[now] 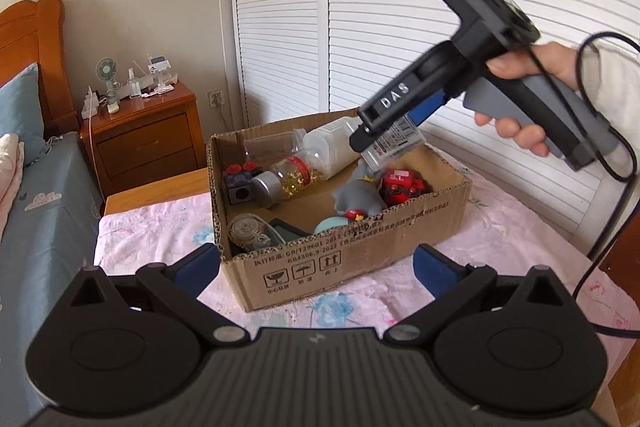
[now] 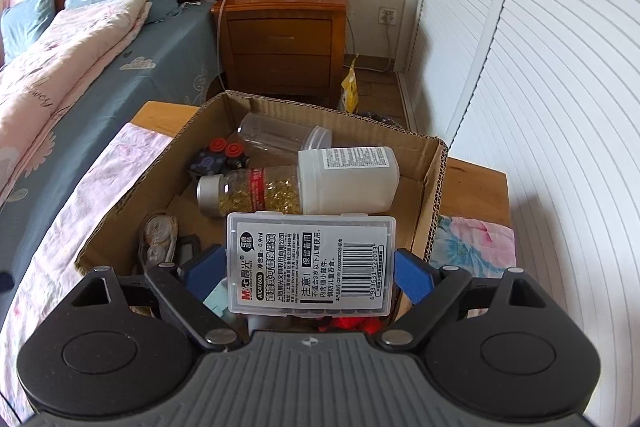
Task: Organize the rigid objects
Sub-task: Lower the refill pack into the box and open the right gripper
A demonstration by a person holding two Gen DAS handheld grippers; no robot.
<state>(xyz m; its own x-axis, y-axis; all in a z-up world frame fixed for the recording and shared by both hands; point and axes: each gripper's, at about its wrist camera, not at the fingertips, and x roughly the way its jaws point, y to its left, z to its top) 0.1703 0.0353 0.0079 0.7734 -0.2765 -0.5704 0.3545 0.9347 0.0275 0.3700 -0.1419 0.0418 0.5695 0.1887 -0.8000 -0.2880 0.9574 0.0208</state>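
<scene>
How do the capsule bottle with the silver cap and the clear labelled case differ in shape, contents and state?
The capsule bottle is round, while the clear labelled case is flat and rectangular. The bottle holds golden capsules; the case shows dark pieces. The bottle lies in the cardboard box; the case is gripped by the right hand-held gripper. Both are see-through.

Your left gripper (image 1: 316,267) hangs low and near with its jaws spread wide and nothing between them. Your right hand (image 1: 532,99) grips the right gripper (image 2: 310,271) from the right, tilting it down and leftward, its blue pads clamped on a case (image 2: 310,263).
</scene>
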